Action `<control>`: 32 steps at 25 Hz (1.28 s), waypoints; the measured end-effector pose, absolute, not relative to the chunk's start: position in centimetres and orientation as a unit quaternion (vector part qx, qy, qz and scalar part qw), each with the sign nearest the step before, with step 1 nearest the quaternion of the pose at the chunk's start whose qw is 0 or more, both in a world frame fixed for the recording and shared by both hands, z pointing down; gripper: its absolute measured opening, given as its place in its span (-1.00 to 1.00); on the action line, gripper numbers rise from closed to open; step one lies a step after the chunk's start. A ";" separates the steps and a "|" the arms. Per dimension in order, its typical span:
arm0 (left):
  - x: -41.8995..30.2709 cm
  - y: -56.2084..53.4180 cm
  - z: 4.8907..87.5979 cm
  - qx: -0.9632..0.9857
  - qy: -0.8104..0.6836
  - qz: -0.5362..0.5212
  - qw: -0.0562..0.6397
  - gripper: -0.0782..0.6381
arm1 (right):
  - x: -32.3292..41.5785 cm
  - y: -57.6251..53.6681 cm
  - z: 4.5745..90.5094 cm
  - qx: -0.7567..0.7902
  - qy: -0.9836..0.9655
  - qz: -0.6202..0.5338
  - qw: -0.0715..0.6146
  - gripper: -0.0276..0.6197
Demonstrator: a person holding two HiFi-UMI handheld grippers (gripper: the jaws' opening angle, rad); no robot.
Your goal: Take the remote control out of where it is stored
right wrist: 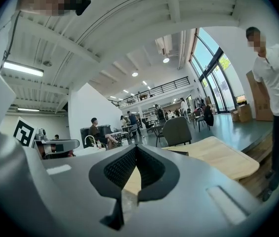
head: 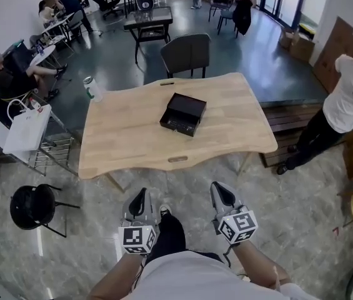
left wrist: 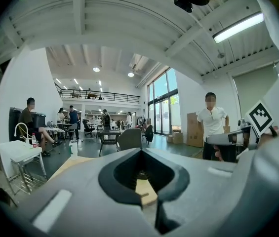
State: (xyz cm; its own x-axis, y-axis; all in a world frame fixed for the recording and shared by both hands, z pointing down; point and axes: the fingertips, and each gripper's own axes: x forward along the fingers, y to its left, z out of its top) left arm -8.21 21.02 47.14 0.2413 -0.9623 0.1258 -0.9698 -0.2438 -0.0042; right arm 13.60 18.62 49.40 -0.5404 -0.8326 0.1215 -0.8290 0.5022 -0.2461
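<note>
Ahead on the wooden table [head: 126,144], well apart from me, the black box [head: 183,113] sits askew, presumably hiding the remote control, about midway between my left gripper [head: 140,194] and right gripper [head: 221,190], both closed tight and empty.

The head view looks steeply down from high up, over the left gripper [head: 140,194] and right gripper [head: 222,189], to the table [head: 120,136] ahead. Both gripper views ride low and look level. All three see that table and the chair [head: 185,54] behind.
</note>
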 end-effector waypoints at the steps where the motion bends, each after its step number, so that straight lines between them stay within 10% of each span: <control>1: -8.4 19.5 47.0 0.790 -0.610 0.048 0.036 -0.78 | 13.5 17.4 49.4 -0.483 0.864 -0.138 0.003 -0.83; 32: -14.5 -16.7 47.4 0.809 -0.583 0.039 0.067 -0.78 | 5.7 -17.7 49.9 -0.484 0.862 -0.146 -0.043 -0.83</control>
